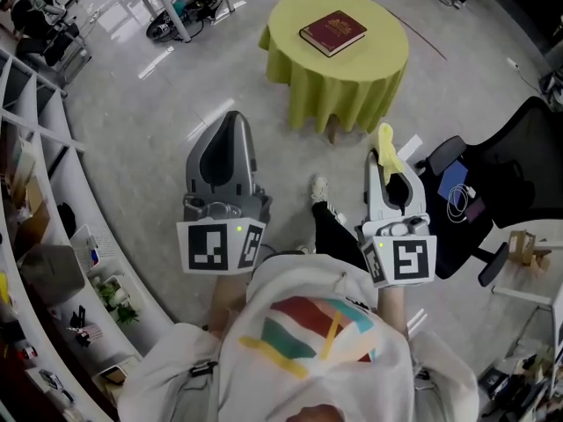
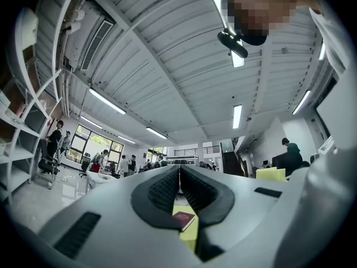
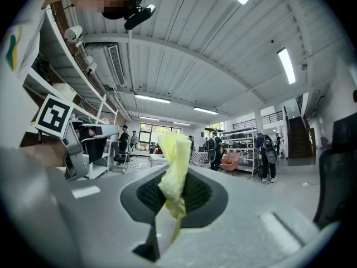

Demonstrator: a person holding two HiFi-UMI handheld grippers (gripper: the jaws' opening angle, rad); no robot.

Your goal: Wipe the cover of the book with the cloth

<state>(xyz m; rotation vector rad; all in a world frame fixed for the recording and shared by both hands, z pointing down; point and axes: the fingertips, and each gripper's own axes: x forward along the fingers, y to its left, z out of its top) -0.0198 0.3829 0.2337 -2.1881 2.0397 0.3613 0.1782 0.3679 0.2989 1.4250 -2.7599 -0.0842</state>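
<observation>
A dark red book (image 1: 332, 32) lies on a small round table with a yellow-green cloth cover (image 1: 339, 69), well ahead of me. My left gripper (image 1: 230, 123) is held near my chest, jaws shut with nothing between them. Past its closed jaws in the left gripper view, the book (image 2: 183, 221) shows on the table. My right gripper (image 1: 384, 139) is shut on a yellow cloth (image 1: 387, 150), which sticks up out of the jaws. In the right gripper view the cloth (image 3: 174, 172) stands crumpled between the pads.
A black office chair (image 1: 501, 183) stands at my right with a white table corner (image 1: 537, 236) beside it. Curved white shelving (image 1: 53, 236) runs along my left. A desk and gear (image 1: 180, 7) sit far left. Several people stand in the distance.
</observation>
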